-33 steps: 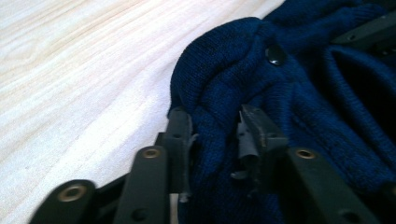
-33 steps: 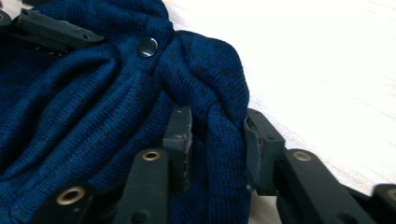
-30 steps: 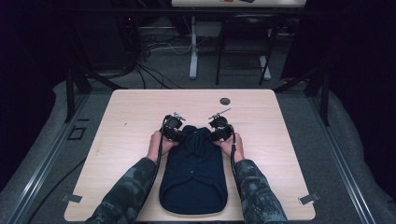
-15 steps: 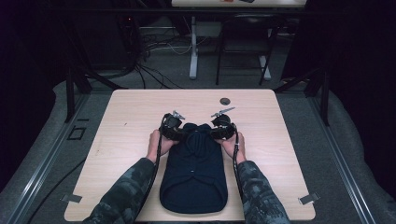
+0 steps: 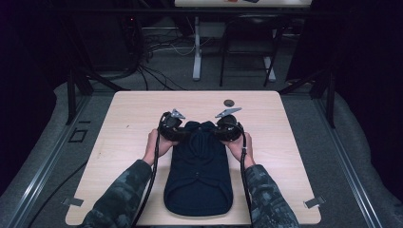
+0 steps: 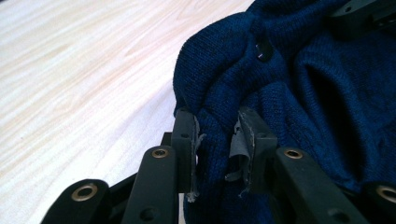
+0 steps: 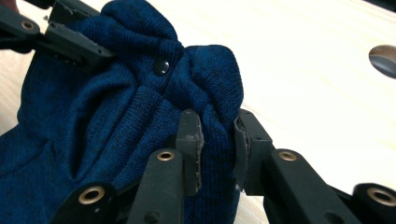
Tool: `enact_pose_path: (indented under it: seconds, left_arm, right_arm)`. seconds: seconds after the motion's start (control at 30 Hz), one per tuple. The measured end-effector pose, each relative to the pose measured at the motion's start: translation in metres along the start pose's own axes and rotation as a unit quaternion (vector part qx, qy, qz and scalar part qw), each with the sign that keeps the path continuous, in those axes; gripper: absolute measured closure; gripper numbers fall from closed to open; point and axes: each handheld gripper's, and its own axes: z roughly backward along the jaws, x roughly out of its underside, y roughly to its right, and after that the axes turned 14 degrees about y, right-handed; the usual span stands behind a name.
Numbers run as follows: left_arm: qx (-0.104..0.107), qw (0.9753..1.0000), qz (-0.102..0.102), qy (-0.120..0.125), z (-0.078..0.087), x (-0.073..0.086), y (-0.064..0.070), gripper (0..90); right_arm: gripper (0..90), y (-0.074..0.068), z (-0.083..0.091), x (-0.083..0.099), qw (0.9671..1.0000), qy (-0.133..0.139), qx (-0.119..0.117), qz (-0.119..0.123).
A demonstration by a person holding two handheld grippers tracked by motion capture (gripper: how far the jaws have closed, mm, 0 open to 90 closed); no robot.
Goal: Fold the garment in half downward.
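1. The left gripper (image 6: 217, 140) has its jaws clamped on a bunched fold of the sweater (image 5: 198, 171); the right gripper (image 7: 218, 140) pinches a matching fold on the opposite side.
2. Both bites sit at the sweater's far end, near the table's (image 5: 128, 118) middle; the rest lies flat toward the near edge.
3. A button (image 7: 161, 66) shows between the two grips.
4. Risk: each pinch is thick, loose knit, so a fast lift or uneven pull could let a fold slip out or stretch it.
5. No containers; a small round disc (image 5: 229, 102) lies by the far edge.
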Motion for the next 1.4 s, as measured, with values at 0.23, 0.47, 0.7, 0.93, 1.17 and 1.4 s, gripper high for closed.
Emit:
enact_pose_path:
  seconds: [0.23, 0.47, 0.7, 0.93, 1.17, 1.4]
  left_arm:
    - [0.010, 0.9998, -0.005, 0.015, 0.009, -0.003, 0.002, 71.5]
    - [0.027, 0.9992, -0.029, 0.001, 0.021, -0.012, 0.009, 70.6]
    - [0.034, 0.9987, -0.037, 0.012, 0.030, -0.016, 0.012, 71.0]
    - [0.039, 0.9983, -0.039, 0.018, 0.036, -0.017, 0.014, 71.6]
    - [0.038, 0.9974, -0.051, 0.035, 0.041, -0.020, 0.017, 71.6]
    - [0.036, 0.9962, -0.065, 0.045, 0.046, -0.022, 0.021, 71.9]
  right_arm:
    - [73.4, -0.002, 0.012, -0.003, 0.9999, 0.013, -0.007, 0.005]
    - [73.1, -0.004, 0.022, -0.006, 0.9994, 0.024, -0.011, 0.020]
    - [73.2, -0.008, 0.030, -0.010, 0.9986, 0.040, -0.009, 0.032]
    - [72.6, -0.009, 0.038, -0.011, 0.9981, 0.043, -0.020, 0.038]
    - [72.5, -0.010, 0.043, -0.013, 0.9976, 0.046, -0.018, 0.048]
    - [71.9, -0.011, 0.049, -0.014, 0.9972, 0.051, -0.021, 0.051]
